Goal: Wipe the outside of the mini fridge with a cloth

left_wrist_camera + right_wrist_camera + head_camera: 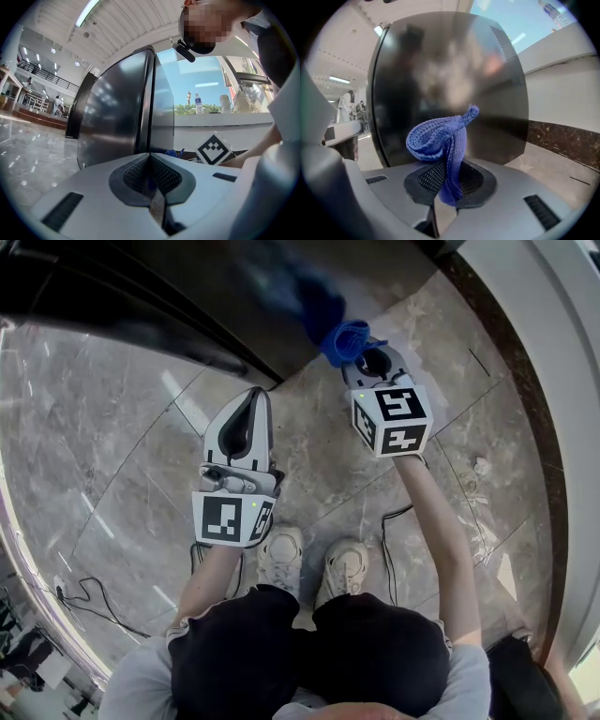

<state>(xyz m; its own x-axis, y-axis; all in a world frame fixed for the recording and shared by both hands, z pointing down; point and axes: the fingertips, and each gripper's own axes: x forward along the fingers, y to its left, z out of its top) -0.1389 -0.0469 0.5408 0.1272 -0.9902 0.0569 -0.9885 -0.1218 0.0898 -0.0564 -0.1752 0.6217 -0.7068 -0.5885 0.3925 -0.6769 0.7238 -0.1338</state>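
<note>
The black mini fridge (234, 296) stands on the marble floor ahead of me; it fills the right gripper view (450, 79) and rises at centre in the left gripper view (122, 112). A blue knitted cloth (345, 340) (440, 140) is pinched in my right gripper (364, 360) (449, 180), bunched just in front of the fridge's glossy side; whether it touches the fridge I cannot tell. My left gripper (246, 418) (151, 176) is shut and empty, held lower, near the fridge's corner.
The marble floor (122, 456) spreads around the fridge. Cables (84, 601) lie on the floor at left and another cable (386, 549) beside my feet (314, 563). A white wall with a dark skirting (525, 362) runs along the right.
</note>
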